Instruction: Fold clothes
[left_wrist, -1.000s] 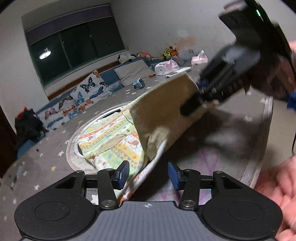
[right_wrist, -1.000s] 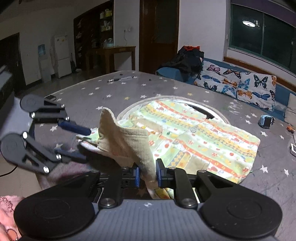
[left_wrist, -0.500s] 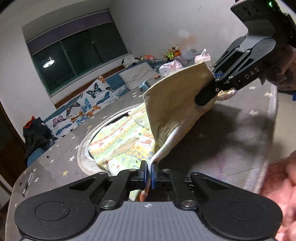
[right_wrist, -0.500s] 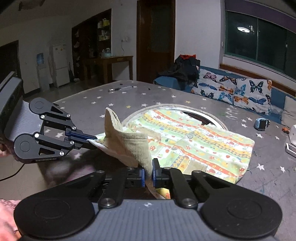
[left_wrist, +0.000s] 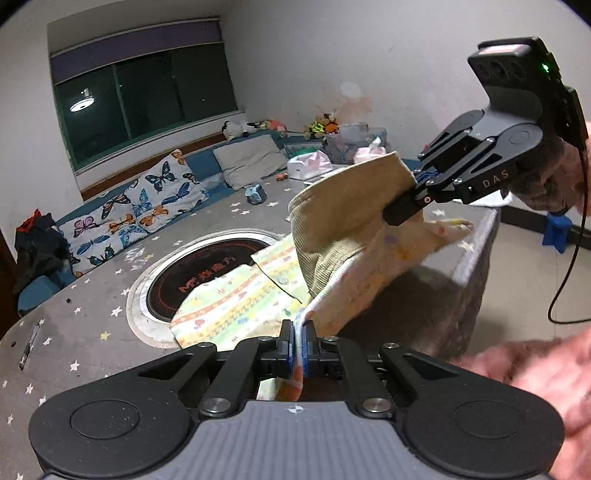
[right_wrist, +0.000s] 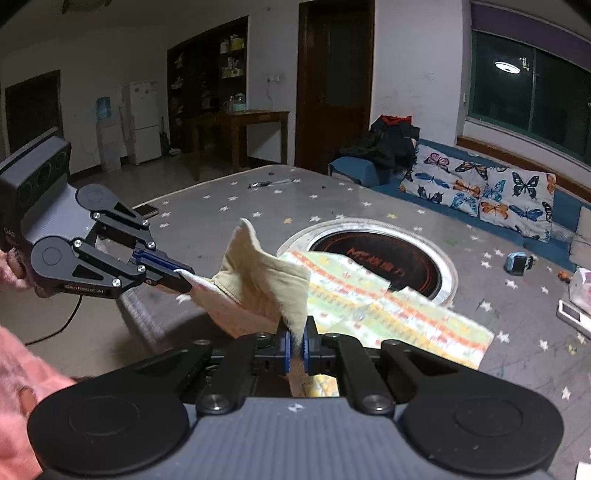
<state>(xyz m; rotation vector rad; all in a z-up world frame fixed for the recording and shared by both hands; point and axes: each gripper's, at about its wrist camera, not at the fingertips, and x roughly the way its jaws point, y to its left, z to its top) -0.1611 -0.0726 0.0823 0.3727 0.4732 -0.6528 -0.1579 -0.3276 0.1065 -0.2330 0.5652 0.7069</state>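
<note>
So both grippers, left (left_wrist: 297, 341) and right (right_wrist: 295, 341), have their jaws clamped on the garment (left_wrist: 332, 254) at the near edge of the desk (left_wrist: 92, 332), probably its hem. Next: carry that edge across onto the far half.

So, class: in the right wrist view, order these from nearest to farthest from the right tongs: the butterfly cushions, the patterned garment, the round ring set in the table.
1. Patterned garment: clamped in the right tongs.
2. Round ring: mid-table, just beyond the garment.
3. Butterfly cushions: far right, past the table's edge.
</note>
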